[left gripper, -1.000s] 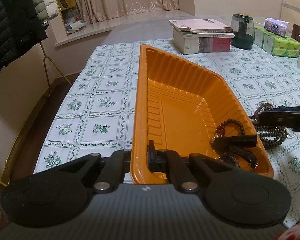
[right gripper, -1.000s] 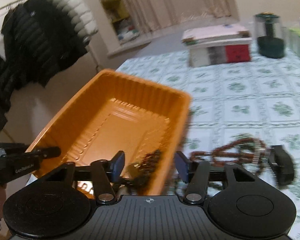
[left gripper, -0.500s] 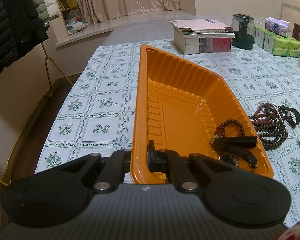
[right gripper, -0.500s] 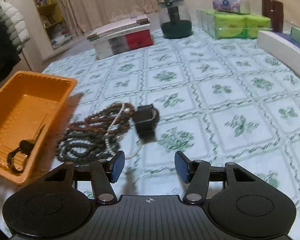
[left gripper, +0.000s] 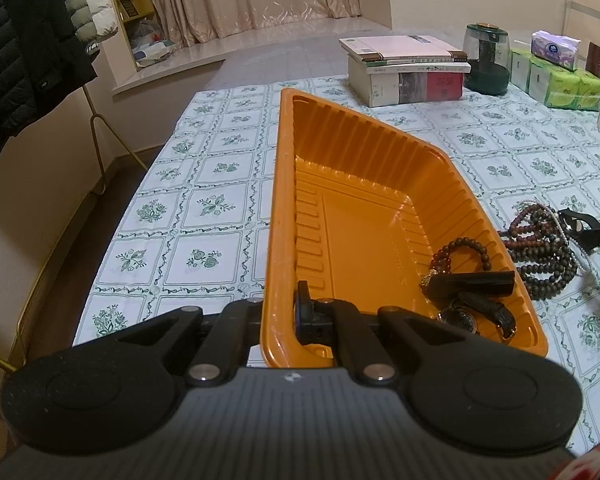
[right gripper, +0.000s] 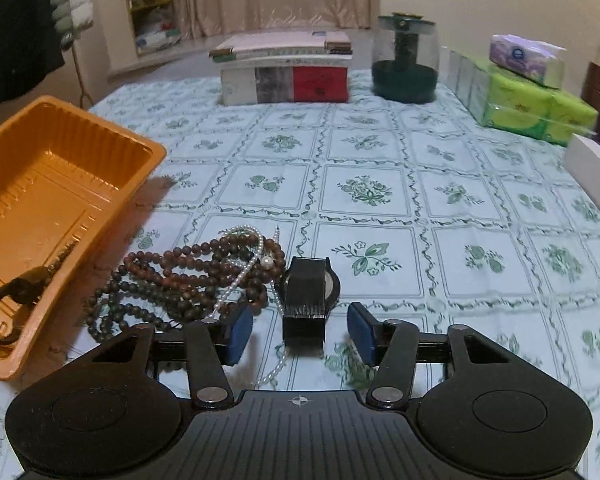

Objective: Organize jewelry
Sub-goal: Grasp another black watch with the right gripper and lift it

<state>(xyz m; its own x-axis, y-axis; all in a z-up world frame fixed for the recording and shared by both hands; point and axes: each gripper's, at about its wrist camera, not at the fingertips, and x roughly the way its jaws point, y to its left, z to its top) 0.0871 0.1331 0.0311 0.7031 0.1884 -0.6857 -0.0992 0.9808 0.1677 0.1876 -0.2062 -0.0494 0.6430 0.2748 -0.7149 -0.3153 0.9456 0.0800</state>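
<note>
Fingers of the right gripper (right gripper: 300, 332) are closing, its blue pads (right gripper: 238, 332) still clear on either side of the band of a black wristwatch (right gripper: 308, 294) that lies on the bench (right gripper: 440, 208) between them. Just to the left of the watch, and touching it, sits a tangle of brown bead strands (right gripper: 188, 276) with a white pearl necklace (right gripper: 244, 268) threaded through it and trailing toward the camera. Left of that heap stands the orange plastic tray (right gripper: 84, 148). The left gripper (left gripper: 278, 316) is clamped on the tray's near-left rim, one finger inside the wall and one outside. Inside the tray's near-right corner lie a dark bead bracelet (left gripper: 460, 254), a black oblong piece (left gripper: 476, 282) and a second wristwatch with a black strap (left gripper: 480, 316). Farther back on the green-patterned tablecloth stand stacked books (right gripper: 288, 68), a dark green glass-domed jar (right gripper: 404, 64) and tissue packs (right gripper: 528, 92).
</note>
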